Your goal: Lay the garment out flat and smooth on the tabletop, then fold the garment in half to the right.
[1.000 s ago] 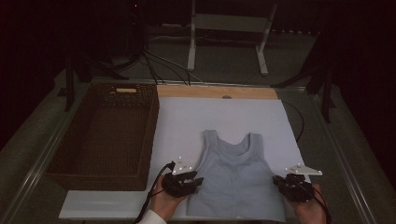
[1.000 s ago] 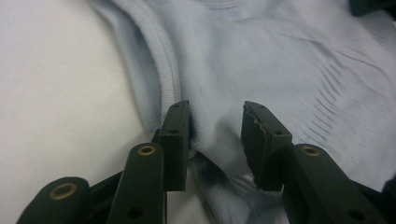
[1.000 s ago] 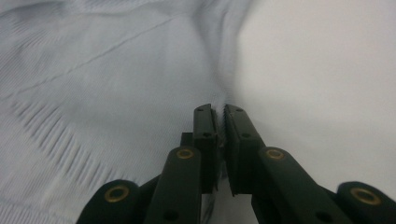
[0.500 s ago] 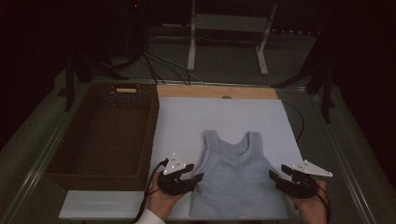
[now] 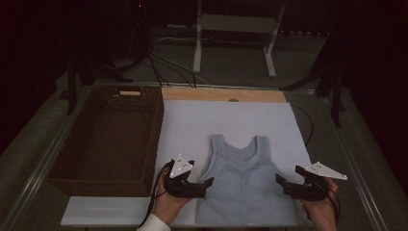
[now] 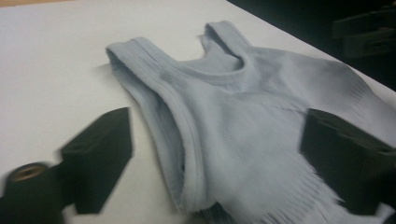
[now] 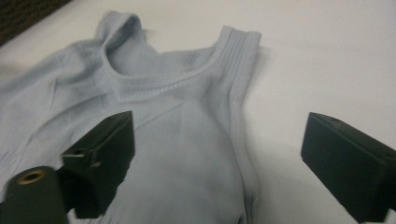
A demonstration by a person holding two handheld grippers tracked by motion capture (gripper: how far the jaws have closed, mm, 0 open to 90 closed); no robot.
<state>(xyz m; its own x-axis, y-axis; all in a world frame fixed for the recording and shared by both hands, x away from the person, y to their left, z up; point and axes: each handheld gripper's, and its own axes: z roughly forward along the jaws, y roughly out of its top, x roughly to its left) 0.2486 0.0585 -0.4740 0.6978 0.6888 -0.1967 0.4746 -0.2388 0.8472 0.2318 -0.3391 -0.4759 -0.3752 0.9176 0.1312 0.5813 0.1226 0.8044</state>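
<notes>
On the white mat (image 5: 192,125), the vest (image 5: 243,180) is lying lengthwise between the left gripper (image 5: 208,184) and right gripper (image 5: 280,180), both flanking its sides, jaws just spreading apart, holding nothing.

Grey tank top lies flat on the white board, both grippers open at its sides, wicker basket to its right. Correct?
Not quite: in the high view the wicker basket sits left of the tank top. The rest holds: left gripper and right gripper are open at its sides.

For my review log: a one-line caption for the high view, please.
Left gripper and right gripper, jaws just opened, flank a flat grey tank top beside a wicker basket.
</notes>
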